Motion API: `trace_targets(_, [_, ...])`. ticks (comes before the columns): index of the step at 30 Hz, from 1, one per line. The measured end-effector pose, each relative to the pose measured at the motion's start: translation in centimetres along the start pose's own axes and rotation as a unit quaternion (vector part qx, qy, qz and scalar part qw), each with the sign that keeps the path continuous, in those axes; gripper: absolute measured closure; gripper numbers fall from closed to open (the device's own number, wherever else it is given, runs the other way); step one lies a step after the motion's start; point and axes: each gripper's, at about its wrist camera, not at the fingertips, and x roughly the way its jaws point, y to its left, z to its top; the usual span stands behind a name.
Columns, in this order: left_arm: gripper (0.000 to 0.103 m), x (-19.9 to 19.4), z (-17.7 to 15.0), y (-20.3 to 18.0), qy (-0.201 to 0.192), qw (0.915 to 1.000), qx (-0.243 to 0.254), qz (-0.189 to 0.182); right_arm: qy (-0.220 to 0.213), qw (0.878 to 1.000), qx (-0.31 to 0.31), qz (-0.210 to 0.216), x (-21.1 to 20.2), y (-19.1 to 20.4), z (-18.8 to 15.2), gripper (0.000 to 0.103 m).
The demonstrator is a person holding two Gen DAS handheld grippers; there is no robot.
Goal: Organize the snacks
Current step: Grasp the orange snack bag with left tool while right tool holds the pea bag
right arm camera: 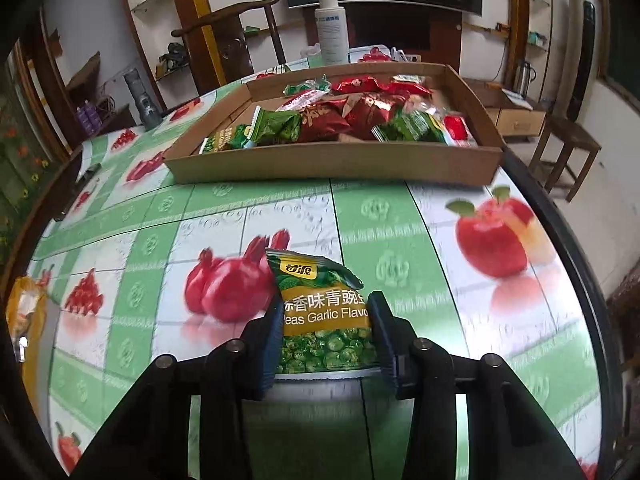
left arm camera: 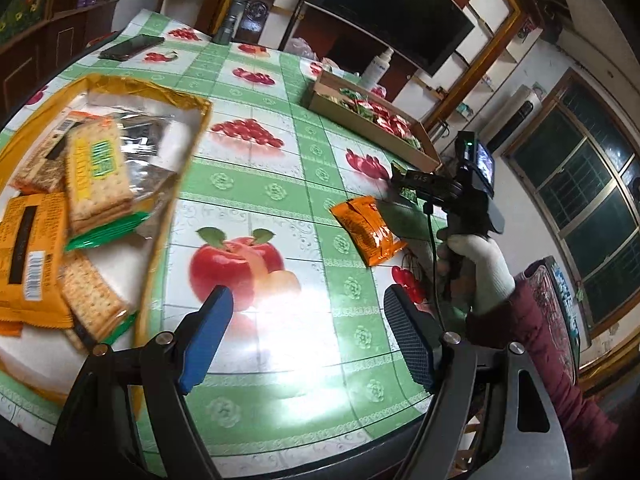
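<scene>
Left wrist view: the left gripper (left arm camera: 308, 334) hangs with its blue pads well apart and nothing between them, over a fruit-print tablecloth (left arm camera: 256, 184). To its left a gold-rimmed tray (left arm camera: 176, 184) holds cracker packs (left arm camera: 98, 172) in a loose heap. An orange snack packet (left arm camera: 368, 234) lies alone on the cloth, near the person's gloved right hand (left arm camera: 480, 264). The far cardboard box (left arm camera: 360, 114) holds red and green packets.

Right wrist view: the right gripper (right arm camera: 326, 334) is closed on a green packet of garlic-flavour peas (right arm camera: 320, 312), pads pressing its two side edges, with the cloth beneath; whether the packet is clear of the table cannot be told. The cardboard box (right arm camera: 332, 164) stands well ahead, already crowded.

The likely trouble: the pads grip only the slick, air-filled foil near its lower half, so the packet could twist or slide out on the way to the box. A low carry could catch the box's front wall, and a drop onto the heap could spill packets over the rim.
</scene>
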Motion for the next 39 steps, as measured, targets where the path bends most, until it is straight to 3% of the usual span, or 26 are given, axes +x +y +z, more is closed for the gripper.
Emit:
trace_targets(7, [0.025, 4.5, 1.5, -2.5, 0.053, 0.9985, 0.010, 0.007, -0.025, 0.996, 0.044, 0.067, -3.4, -1.8, -4.4, 0.061])
trace_targets(12, [0.025, 9.0, 2.9, -5.6, 0.075, 0.9968, 0.026, 0.009, -0.028, 0.993, 0.064, 0.092, -3.8, -2.9, -4.7, 0.061])
trace_targets(17, [0.026, 13.2, 4.5, -7.7, 0.071, 0.9937, 0.066, 0.057, -0.029, 0.989, 0.097, 0.107, -4.1, -4.6, -4.5, 0.061])
trace_targets(22, [0.026, 16.3, 4.8, -9.8, 0.076, 0.9825, 0.131, 0.109, -0.032, 0.984, 0.129, 0.119, -4.4, -5.8, -4.4, 0.061])
trace_targets(23, [0.031, 16.5, 4.7, -10.2, 0.074, 0.9801, 0.143, 0.116, -0.033, 0.984, 0.129, 0.122, -4.4, -5.8, -4.4, 0.061])
trace_targets(24, [0.051, 16.5, 4.5, -10.6, 0.069, 0.9780, 0.159, 0.117, -0.033, 0.983, 0.129, 0.124, -4.5, -5.7, -4.4, 0.061])
trace_targets(25, [0.057, 16.5, 4.3, -10.9, 0.067, 0.9768, 0.169, 0.113, -0.035, 0.983, 0.127, 0.125, -4.6, -5.6, -4.3, 0.061])
trace_targets(30, [0.073, 15.0, 4.0, -10.9, 0.059, 0.9806, 0.168, 0.083, -0.050, 0.987, 0.100, 0.114, -5.2, -4.6, -4.4, 0.061])
trace_targets(34, [0.074, 12.9, 4.1, -10.5, 0.043, 0.9849, 0.154, 0.067, -0.072, 0.990, 0.075, 0.100, -6.0, -3.5, -4.3, 0.061])
trace_targets(39, [0.079, 10.2, 3.6, -9.0, 0.025, 0.9892, 0.136, 0.048, -0.070, 0.990, 0.075, 0.093, -5.6, -3.6, -4.5, 0.061])
